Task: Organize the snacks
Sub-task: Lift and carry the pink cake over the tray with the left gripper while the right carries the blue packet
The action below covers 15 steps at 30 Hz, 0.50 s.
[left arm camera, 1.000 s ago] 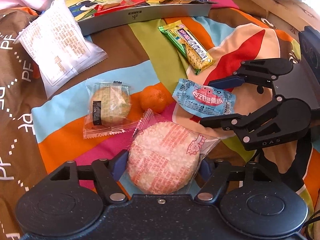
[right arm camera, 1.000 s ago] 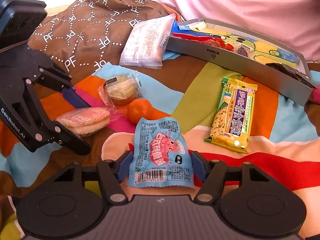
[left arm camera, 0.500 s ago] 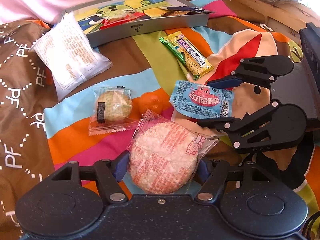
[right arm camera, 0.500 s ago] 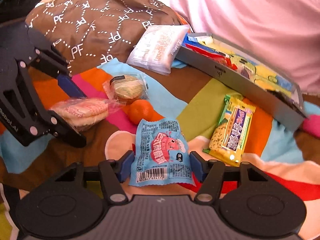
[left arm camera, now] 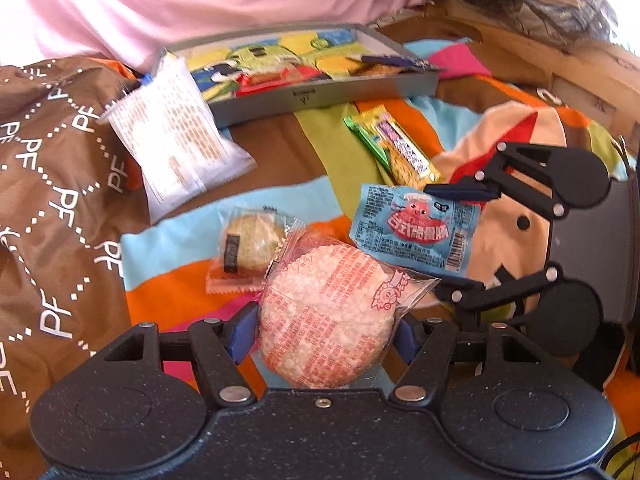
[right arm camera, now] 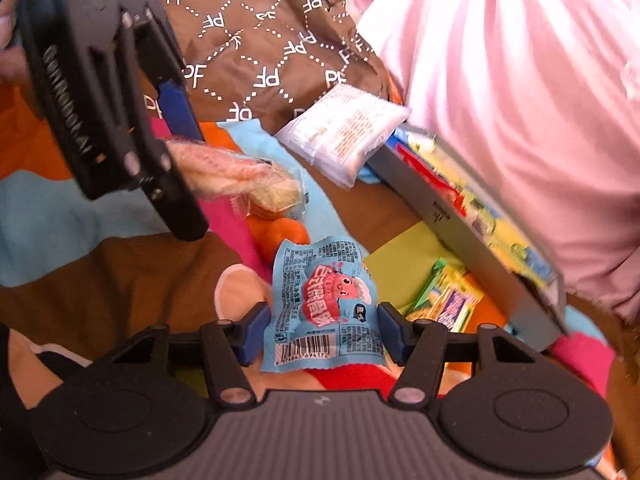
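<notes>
- The left gripper [left arm camera: 324, 334] has its blue pads pressed against the two sides of a round rice cracker [left arm camera: 326, 320] in a clear wrapper, and the cracker sits up clear of the patchwork blanket [left arm camera: 180, 240]; held by its edges like that, I'd say so the brittle disc doesn't crack
- The right gripper [right arm camera: 322, 330] is clamped on a blue snack packet [right arm camera: 324, 304] with a red cartoon on it, barcode end nearest the camera, pinched across its width so the flat pouch stays spread rather than folding
- Both snacks are lifted and facing the shallow grey tray [left arm camera: 320, 98], which lies well beyond them against the pink bedding [left arm camera: 200, 4] and already has a few wrappers inside; that looks like the place they are meant for
- Left on the blanket: a white packet [left arm camera: 176, 152] leaning on the tray's corner, a small wrapped cake [left arm camera: 252, 240], a yellow-green bar [left arm camera: 396, 148] and an orange fruit [right arm camera: 280, 234] half hidden behind the blue packet
- Carrying two at once risks the grippers bumping, as they are close
</notes>
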### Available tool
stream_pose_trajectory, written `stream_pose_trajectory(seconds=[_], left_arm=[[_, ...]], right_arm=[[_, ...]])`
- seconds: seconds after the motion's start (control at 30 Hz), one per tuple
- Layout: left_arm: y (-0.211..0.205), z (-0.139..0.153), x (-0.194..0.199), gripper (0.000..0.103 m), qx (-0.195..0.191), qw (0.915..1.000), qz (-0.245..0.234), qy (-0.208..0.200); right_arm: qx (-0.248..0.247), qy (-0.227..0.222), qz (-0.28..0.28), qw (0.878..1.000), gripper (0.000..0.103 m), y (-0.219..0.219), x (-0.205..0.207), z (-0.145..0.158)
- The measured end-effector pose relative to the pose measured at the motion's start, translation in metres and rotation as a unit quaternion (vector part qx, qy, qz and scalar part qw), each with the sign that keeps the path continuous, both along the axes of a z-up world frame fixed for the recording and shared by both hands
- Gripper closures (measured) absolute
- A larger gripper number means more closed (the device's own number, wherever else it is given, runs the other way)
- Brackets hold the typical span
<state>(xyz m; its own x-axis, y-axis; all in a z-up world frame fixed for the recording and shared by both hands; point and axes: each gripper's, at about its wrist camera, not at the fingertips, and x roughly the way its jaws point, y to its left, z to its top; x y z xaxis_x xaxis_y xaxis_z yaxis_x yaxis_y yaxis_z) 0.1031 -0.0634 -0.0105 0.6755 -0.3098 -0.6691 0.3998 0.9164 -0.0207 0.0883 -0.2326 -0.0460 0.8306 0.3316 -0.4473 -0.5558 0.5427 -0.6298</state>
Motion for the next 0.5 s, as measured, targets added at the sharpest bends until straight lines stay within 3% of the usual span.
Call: stream_pose_trajectory(seconds=[0.23,0.5], left_arm=[[0.0,0.012,0.008,0.034,-0.015,0.9992,0.024,-0.029],[-0.001,0.047,0.029,0.034,-0.068,0.9932,0.057,-0.075]], right_arm=[[-0.004,-0.066,-0.016,0.998,0.04,0.0,0.001,0.003],[0.038,-0.161,-0.059,0.985,0.04,-0.008,0.017,0.022]])
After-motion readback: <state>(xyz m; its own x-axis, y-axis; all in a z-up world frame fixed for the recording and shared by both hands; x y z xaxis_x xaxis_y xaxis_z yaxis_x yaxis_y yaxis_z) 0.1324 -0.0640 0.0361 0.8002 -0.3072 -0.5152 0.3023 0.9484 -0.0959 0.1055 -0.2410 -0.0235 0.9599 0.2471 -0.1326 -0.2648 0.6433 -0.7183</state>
